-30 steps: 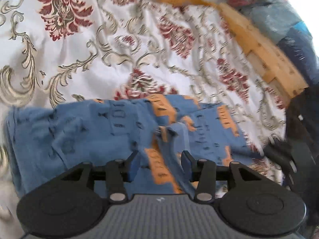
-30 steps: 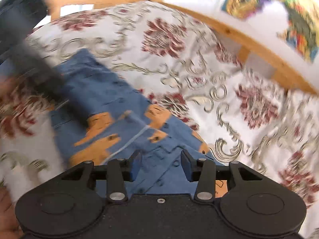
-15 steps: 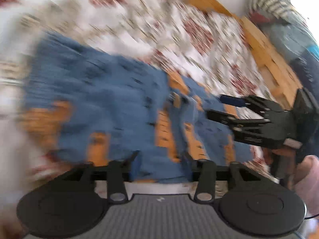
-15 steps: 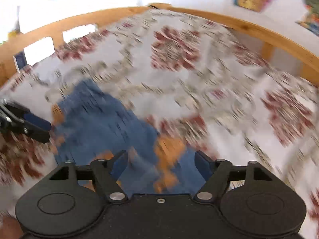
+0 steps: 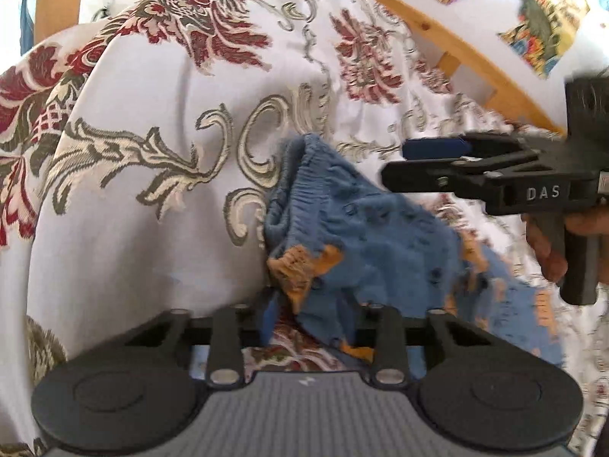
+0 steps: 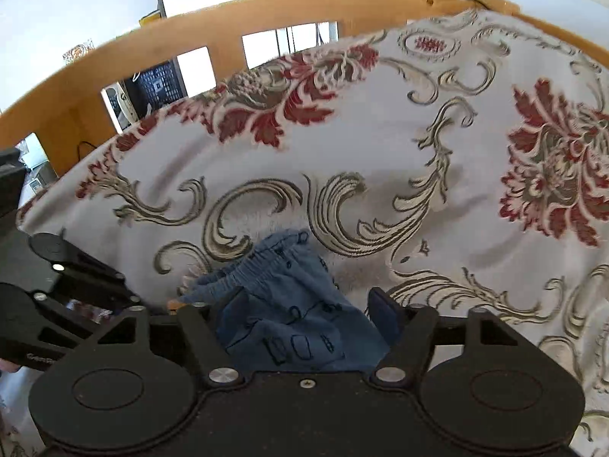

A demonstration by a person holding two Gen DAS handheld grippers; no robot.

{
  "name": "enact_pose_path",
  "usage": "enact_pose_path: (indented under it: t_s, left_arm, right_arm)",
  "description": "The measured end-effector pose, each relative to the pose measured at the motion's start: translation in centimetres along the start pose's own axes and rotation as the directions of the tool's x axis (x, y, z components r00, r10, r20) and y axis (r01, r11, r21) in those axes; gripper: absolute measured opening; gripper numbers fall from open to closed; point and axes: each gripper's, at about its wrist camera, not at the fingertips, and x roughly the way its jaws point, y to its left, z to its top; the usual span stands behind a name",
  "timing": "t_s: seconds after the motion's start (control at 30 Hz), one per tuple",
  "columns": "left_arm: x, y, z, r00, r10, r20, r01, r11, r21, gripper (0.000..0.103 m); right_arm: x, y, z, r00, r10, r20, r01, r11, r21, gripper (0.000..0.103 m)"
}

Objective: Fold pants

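I pinch the pants [image 5: 365,228] with the left gripper [image 5: 310,316], jaws just closing; right gripper [image 6: 304,316] spread, closing; grip the waistband evenly.

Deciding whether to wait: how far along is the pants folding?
Done: little. The pants lie bunched on the bedspread, with no neat fold showing. In hand: both jaws have just been closing with cloth between them, the left gripper at an orange-patched edge, the right gripper wide open over the waistband. Left: grasp, spread flat, fold.
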Motion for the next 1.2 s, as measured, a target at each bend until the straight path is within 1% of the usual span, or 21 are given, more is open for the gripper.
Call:
enact_pose_path:
  t_s: [0.03,0.07,0.1,0.13,0.2,0.3,0.37,0.43,0.5,0.57,0.6,0.67,0.7,0.73,0.8,0.83,0.87,0.9,0.97,1.07,1.2]
  left_arm:
    - [0.1,0.0,0.0,1.0,0.004,0.004,-0.004,1.0,-0.002,0.027]
    - [0.2,0.1,0.1,1.0,0.007,0.009,-0.007,1.0,-0.009,0.023]
    - [0.2,0.2,0.2,1.0,0.012,0.015,-0.012,1.0,-0.014,0.017]
    - [0.2,0.2,0.2,1.0,0.02,0.02,-0.02,1.0,-0.014,0.011]
    - [0.3,0.3,0.2,0.999,0.028,0.024,-0.028,1.0,-0.007,0.008]
    - [-0.1,0.1,0.2,0.999,0.025,0.048,-0.025,1.0,0.008,0.006]
    - [-0.7,-0.4,0.1,0.996,0.016,0.083,-0.02,0.999,0.039,0.005]
    - [-1.4,-1.1,0.1,0.992,0.024,0.127,-0.035,0.996,0.084,0.005]
    - [-1.5,-1.5,0.3,0.989,0.041,0.144,-0.056,0.993,0.101,0.005]
    - [-0.8,-1.3,0.6,0.99,0.092,0.105,-0.099,0.993,0.065,0.008]
    - [-0.5,-0.6,0.6,0.993,0.09,0.075,-0.091,0.996,0.012,0.012]
    - [-0.7,0.2,0.6,0.996,0.056,0.064,-0.053,0.997,-0.057,0.014]
    - [-0.8,0.3,0.6,0.997,0.042,0.066,-0.038,0.997,-0.065,0.02]
    - [-0.9,0.3,0.5,0.997,0.031,0.067,-0.027,0.998,-0.061,0.026]
    - [-0.8,0.2,0.5,0.997,0.03,0.069,-0.027,0.998,-0.05,0.033]
    - [-0.6,0.0,0.4,0.997,0.027,0.073,-0.024,0.999,-0.047,0.041]
    - [-0.5,-0.2,0.4,0.997,0.017,0.078,-0.014,0.999,-0.046,0.047]
    - [-0.2,-0.4,0.4,0.996,0.005,0.086,-0.001,0.999,-0.042,0.057]
    - [0.1,-1.1,0.4,0.995,-0.001,0.099,0.003,1.0,-0.021,0.066]
    - [0.6,-1.6,0.7,0.994,0.02,0.105,-0.021,1.0,0.004,0.066]
    - [0.5,-1.3,0.9,0.995,0.012,0.103,-0.009,0.999,-0.032,0.064]
  right_arm:
    - [0.4,-0.2,0.0,1.0,0.01,-0.001,-0.01,1.0,0.012,0.059]
    - [0.8,-0.4,-0.1,1.0,0.018,-0.004,-0.018,1.0,0.021,0.04]
    - [1.0,-0.5,-0.2,1.0,0.017,-0.005,-0.017,1.0,0.026,0.025]
    - [1.0,-0.5,-0.4,1.0,0.011,-0.001,-0.011,1.0,0.027,0.023]
    - [0.6,-0.5,-0.8,1.0,0.007,0.023,-0.008,0.999,0.032,0.014]
    - [-0.9,-1.0,-1.1,0.995,-0.006,0.095,-0.003,0.995,0.1,0.011]
    - [-1.7,-1.0,-1.0,0.991,-0.036,0.13,0.024,0.995,0.096,0.011]
    - [-1.0,-0.9,-0.8,0.993,-0.057,0.101,0.048,0.995,0.087,0.014]
    - [0.3,-0.5,-0.8,0.993,-0.101,0.06,0.097,0.992,0.078,0.03]
    - [1.2,0.0,-1.0,0.986,-0.157,0.05,0.155,0.987,0.051,0.035]
    - [1.2,-0.1,-1.1,0.984,-0.167,0.056,0.163,0.985,0.059,0.039]
    - [0.9,-0.5,-1.4,0.978,-0.194,0.071,0.187,0.978,0.095,0.047]
    - [0.6,-0.9,-1.5,0.977,-0.2,0.077,0.191,0.975,0.114,0.052]
    - [0.3,-1.3,-1.6,0.977,-0.196,0.08,0.184,0.973,0.14,0.053]
    - [-0.5,-1.7,-1.8,0.98,-0.18,0.086,0.162,0.97,0.181,0.057]
    - [-1.2,-1.5,-2.0,0.978,-0.184,0.096,0.164,0.968,0.189,0.058]
    - [-1.8,-1.2,-2.3,0.976,-0.196,0.097,0.175,0.966,0.191,0.061]
    - [-2.6,-0.8,-2.6,0.972,-0.221,0.085,0.201,0.96,0.197,0.061]
    - [-3.9,-0.1,-3.8,0.959,-0.277,0.065,0.258,0.942,0.214,0.06]
    - [-6.1,1.3,-6.3,0.934,-0.355,0.029,0.34,0.912,0.229,0.059]
    - [-8.5,4.3,-9.4,0.914,-0.406,-0.017,0.398,0.884,0.244,0.061]
